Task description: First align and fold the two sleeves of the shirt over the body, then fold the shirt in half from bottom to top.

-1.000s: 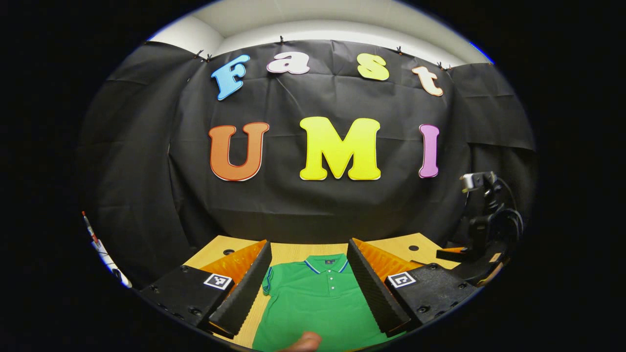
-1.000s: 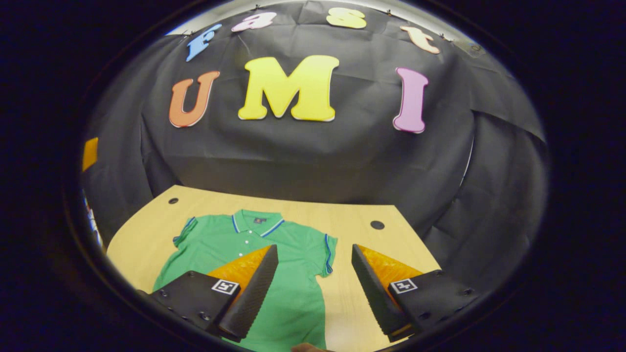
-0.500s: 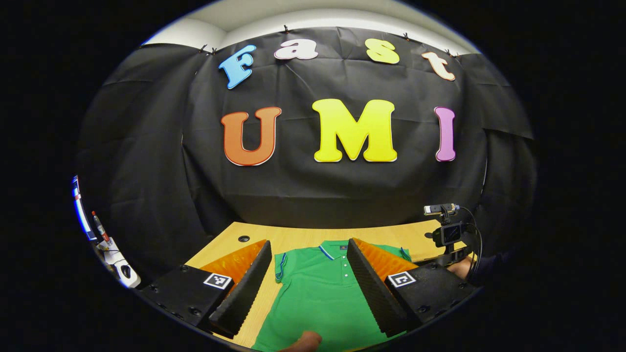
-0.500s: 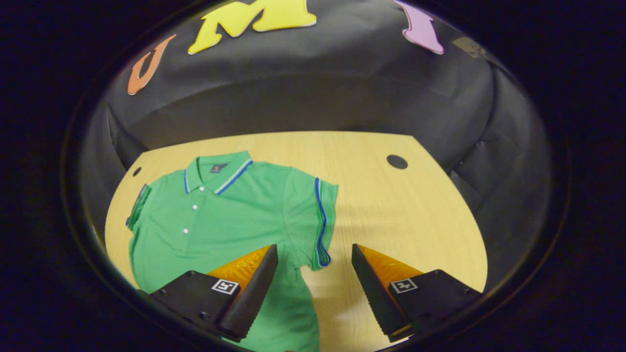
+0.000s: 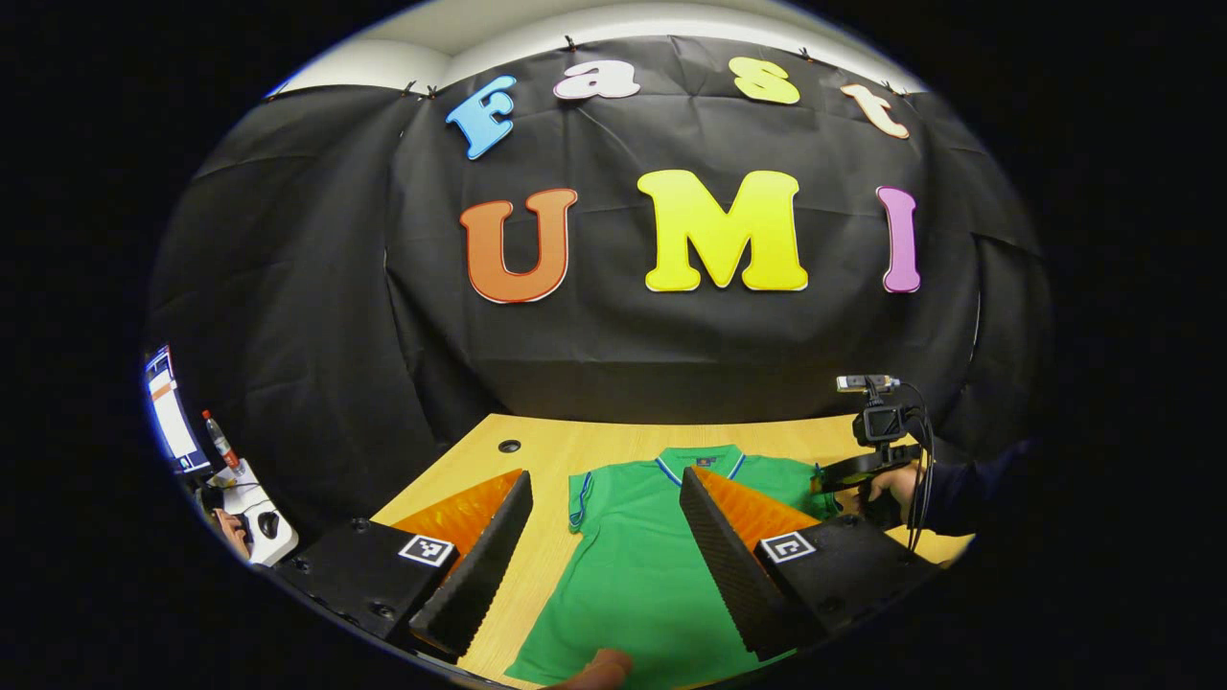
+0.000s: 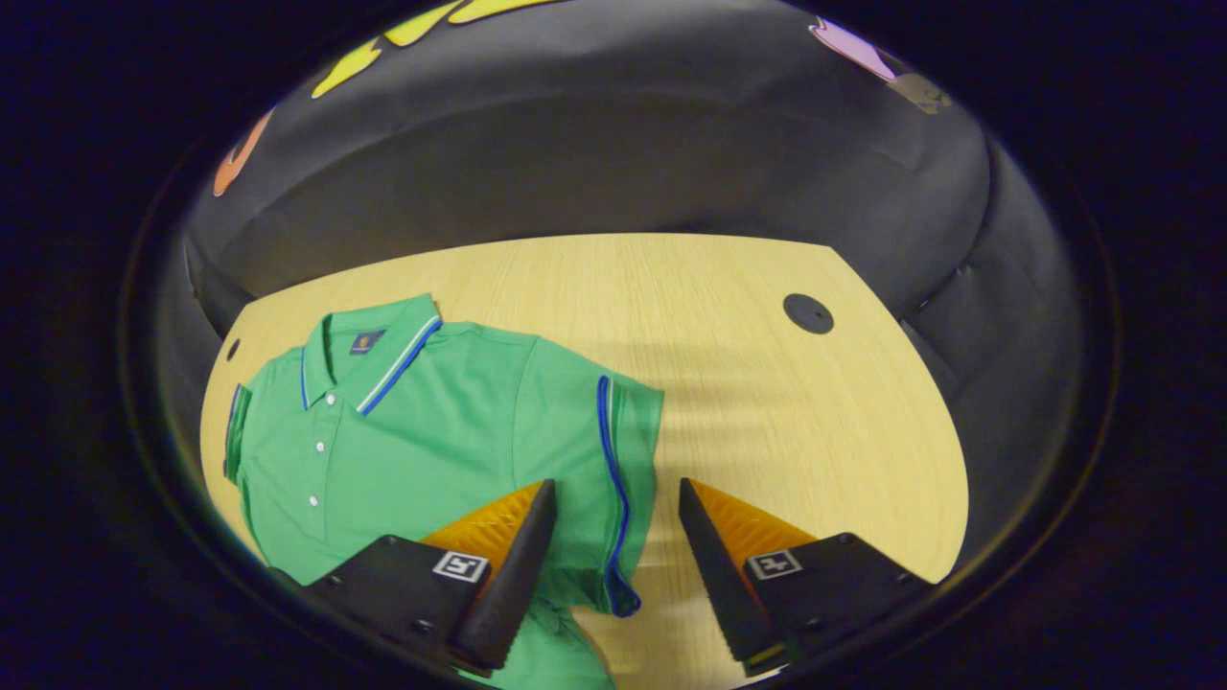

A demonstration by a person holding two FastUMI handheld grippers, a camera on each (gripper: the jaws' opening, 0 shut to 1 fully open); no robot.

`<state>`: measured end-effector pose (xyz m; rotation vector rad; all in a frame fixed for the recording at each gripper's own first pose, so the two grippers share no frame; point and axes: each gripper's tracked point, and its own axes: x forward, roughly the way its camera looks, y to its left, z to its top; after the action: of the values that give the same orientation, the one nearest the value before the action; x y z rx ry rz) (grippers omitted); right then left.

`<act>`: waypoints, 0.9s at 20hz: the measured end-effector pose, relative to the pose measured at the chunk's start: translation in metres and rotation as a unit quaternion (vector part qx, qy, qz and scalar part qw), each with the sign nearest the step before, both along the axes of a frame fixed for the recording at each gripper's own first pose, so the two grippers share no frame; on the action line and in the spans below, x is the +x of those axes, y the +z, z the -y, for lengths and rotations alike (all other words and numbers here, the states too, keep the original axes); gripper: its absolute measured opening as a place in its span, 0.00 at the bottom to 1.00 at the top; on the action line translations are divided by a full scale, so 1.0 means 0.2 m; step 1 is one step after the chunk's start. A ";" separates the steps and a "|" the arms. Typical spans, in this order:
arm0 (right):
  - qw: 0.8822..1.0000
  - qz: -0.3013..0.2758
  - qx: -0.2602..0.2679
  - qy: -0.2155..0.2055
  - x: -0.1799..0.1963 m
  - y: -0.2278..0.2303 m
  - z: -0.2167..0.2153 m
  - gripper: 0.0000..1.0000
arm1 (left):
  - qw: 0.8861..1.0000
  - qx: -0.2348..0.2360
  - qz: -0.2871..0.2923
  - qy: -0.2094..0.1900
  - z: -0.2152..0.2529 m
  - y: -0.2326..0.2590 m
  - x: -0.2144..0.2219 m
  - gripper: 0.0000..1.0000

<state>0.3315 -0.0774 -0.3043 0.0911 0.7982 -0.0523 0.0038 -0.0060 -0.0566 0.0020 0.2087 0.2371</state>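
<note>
A green polo shirt with blue-trimmed collar and cuffs lies flat, face up, on the wooden table. My right gripper is open just above the shirt's right sleeve, whose blue-edged cuff runs between the two fingers. In the left gripper view the shirt spreads ahead, and my left gripper hangs open above its left side with nothing held. Farther right there, a hand in a dark sleeve holds the right gripper low at the shirt's far sleeve.
Round cable holes mark the table's back corners. The black cloth wall closes off the rear. Off the table's left edge stands a side desk with a screen and a bottle. A fingertip shows at the bottom.
The right gripper has tipped down and moved in over the right sleeve, its fingers a little closer together. The left gripper has shifted left, so the shirt sits farther right in its view.
</note>
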 end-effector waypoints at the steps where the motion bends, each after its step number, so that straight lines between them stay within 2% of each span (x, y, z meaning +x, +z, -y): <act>1: 1.000 -0.003 0.016 0.007 -0.01 0.01 -0.04 0.67 | 1.000 0.001 -0.003 0.001 0.00 -0.01 0.00 1.00; 2: 0.999 -0.004 0.027 0.019 -0.01 0.01 -0.06 0.66 | 1.000 -0.001 -0.006 0.003 -0.01 -0.02 0.00 1.00; 3: 1.000 -0.009 0.010 0.011 0.00 -0.02 -0.03 0.51 | 1.000 -0.002 -0.010 0.004 -0.01 -0.03 -0.01 1.00; 5: 1.000 -0.022 0.011 -0.001 -0.01 -0.05 -0.02 0.22 | 1.000 -0.005 -0.014 0.008 -0.02 -0.05 -0.01 1.00; 6: 1.000 -0.020 0.015 -0.003 -0.01 -0.04 -0.02 0.17 | 1.000 -0.007 -0.018 0.010 -0.02 -0.06 -0.01 1.00; 7: 1.000 -0.020 0.006 -0.008 0.00 -0.07 0.00 0.17 | 1.000 -0.008 -0.021 0.012 -0.02 -0.08 -0.02 1.00; 9: 1.000 -0.017 0.008 -0.004 -0.01 -0.05 0.00 0.06 | 1.000 -0.009 -0.026 0.013 -0.02 -0.09 -0.02 1.00; 14: 1.000 -0.004 0.008 -0.018 -0.01 0.01 0.05 0.03 | 1.000 -0.008 -0.028 0.012 -0.01 -0.09 -0.02 1.00; 18: 0.999 0.030 -0.007 0.010 -0.01 0.15 0.01 0.03 | 1.000 -0.008 -0.024 0.013 -0.03 -0.08 -0.03 1.00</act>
<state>0.3300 -0.0793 -0.2752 0.0717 0.7378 -0.0352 -0.0022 -0.0009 -0.0723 -0.0100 0.2575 0.2610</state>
